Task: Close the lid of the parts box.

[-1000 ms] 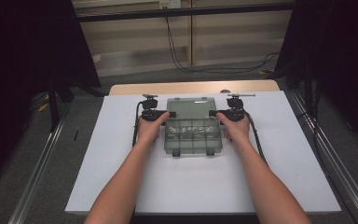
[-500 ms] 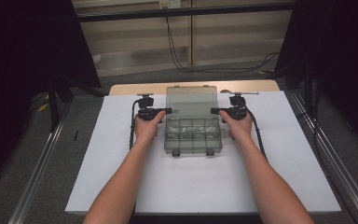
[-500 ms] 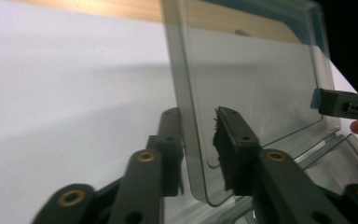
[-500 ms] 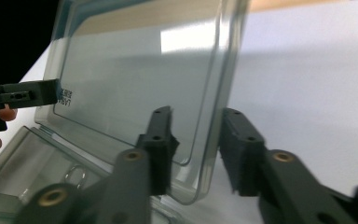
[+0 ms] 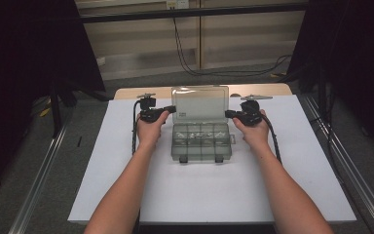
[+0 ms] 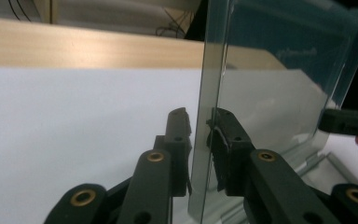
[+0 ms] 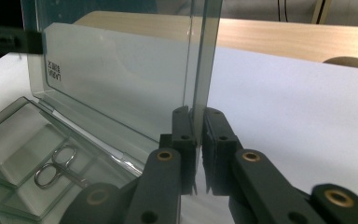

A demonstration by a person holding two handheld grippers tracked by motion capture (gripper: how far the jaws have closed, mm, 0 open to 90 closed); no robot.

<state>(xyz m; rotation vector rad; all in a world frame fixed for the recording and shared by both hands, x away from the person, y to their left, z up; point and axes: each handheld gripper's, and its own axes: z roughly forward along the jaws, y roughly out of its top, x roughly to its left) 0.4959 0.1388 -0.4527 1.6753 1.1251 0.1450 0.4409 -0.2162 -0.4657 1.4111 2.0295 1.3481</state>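
Lid point(image 5: 199, 103) of clear compartment box point(image 5: 202, 142) raised upright, near far edge of white worktop point(image 5: 126, 195), centred. Left gripper point(image 6: 199, 122) — jaws just closed, clamped on lid's left edge. Small scissors point(image 7: 56, 169) lying in one compartment. Right gripper point(image 7: 197, 122) — jaws just closed, clamped on lid's right edge.
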